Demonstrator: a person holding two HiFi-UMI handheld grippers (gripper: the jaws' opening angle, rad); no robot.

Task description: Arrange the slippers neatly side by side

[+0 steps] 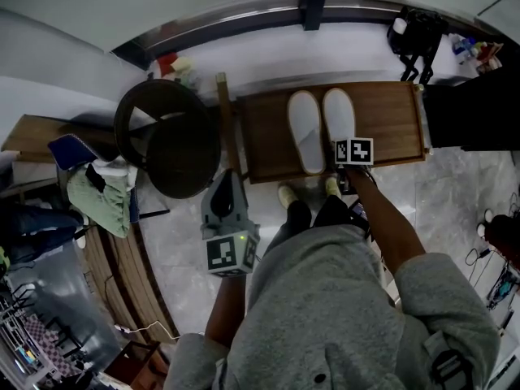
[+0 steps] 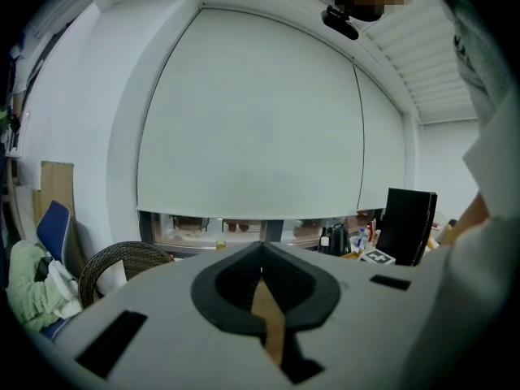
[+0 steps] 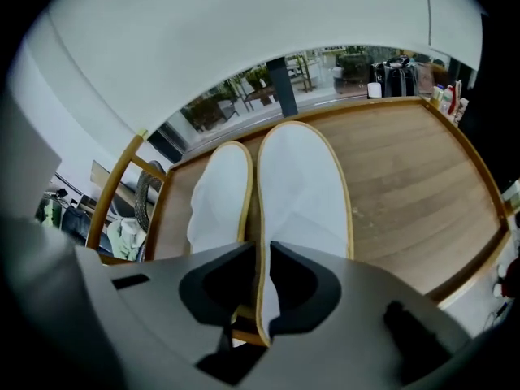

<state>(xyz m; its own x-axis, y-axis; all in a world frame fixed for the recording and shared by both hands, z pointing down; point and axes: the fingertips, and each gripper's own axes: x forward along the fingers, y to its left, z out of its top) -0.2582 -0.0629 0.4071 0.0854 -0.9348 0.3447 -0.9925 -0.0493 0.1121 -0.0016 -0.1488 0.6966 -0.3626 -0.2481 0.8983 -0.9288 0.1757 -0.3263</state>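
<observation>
Head view: left slipper (image 1: 305,130) and right slipper (image 1: 339,114) paired, heels near the tabletop's (image 1: 394,124) front edge; left gripper view: left claw (image 2: 262,254) clenched, empty, aloft; right gripper view: right claw (image 3: 262,254) grasping right slipper's inner rim, best slid gently, levelling heels.

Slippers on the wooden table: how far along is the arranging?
Done: the white, tan-trimmed left slipper and right slipper lie parallel on the brown wooden table. In hand: the right gripper pinches the right slipper's heel rim. Remaining: letting go. The left gripper is shut, empty.
</observation>
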